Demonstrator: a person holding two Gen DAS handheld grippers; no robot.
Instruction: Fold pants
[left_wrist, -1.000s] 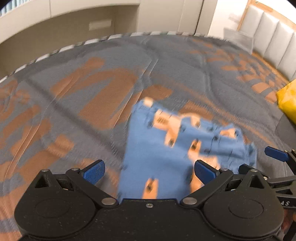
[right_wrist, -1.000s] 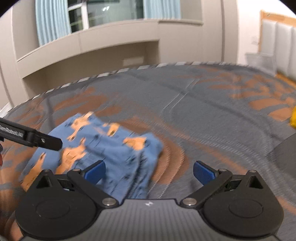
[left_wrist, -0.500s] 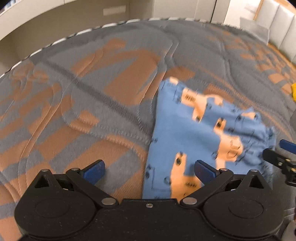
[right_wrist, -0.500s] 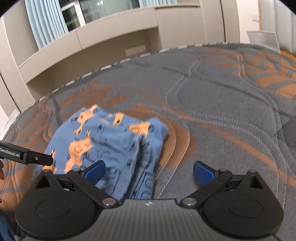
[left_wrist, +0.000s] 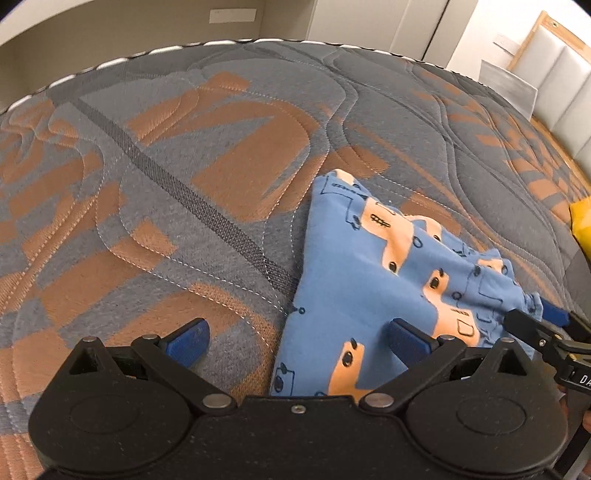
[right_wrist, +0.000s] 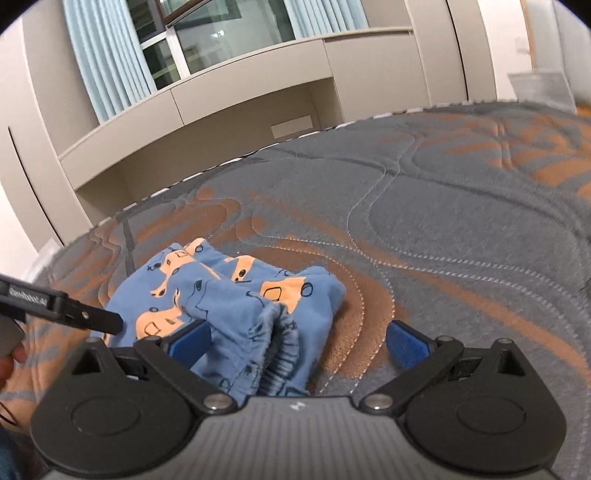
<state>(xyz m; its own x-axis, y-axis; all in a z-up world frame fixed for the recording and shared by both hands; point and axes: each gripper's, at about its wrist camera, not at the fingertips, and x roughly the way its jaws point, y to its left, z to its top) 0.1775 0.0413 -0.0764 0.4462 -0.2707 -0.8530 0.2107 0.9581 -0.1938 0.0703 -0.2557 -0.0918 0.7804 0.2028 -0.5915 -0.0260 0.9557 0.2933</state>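
Note:
The pants (left_wrist: 373, 288) are blue with an orange car print and lie folded in a compact bundle on the bed; they also show in the right wrist view (right_wrist: 229, 310). My left gripper (left_wrist: 297, 339) is open and empty, low over the bundle's left edge, its right finger above the cloth. My right gripper (right_wrist: 299, 343) is open and empty at the bundle's right end, where the ribbed waistband folds bunch. A finger of the right gripper shows at the right of the left wrist view (left_wrist: 543, 332), and the left gripper's finger (right_wrist: 74, 314) shows in the right wrist view.
The bed has a quilted grey and orange mattress cover (left_wrist: 184, 192). A yellow object (left_wrist: 581, 225) lies at the right edge. A padded headboard (left_wrist: 565, 92) stands far right. Beige cabinets and a curtained window (right_wrist: 221, 55) stand beyond the bed's far edge.
Both grippers have come lower and closer to the folded pants. The bundle lies in the same place and looks larger in both views.

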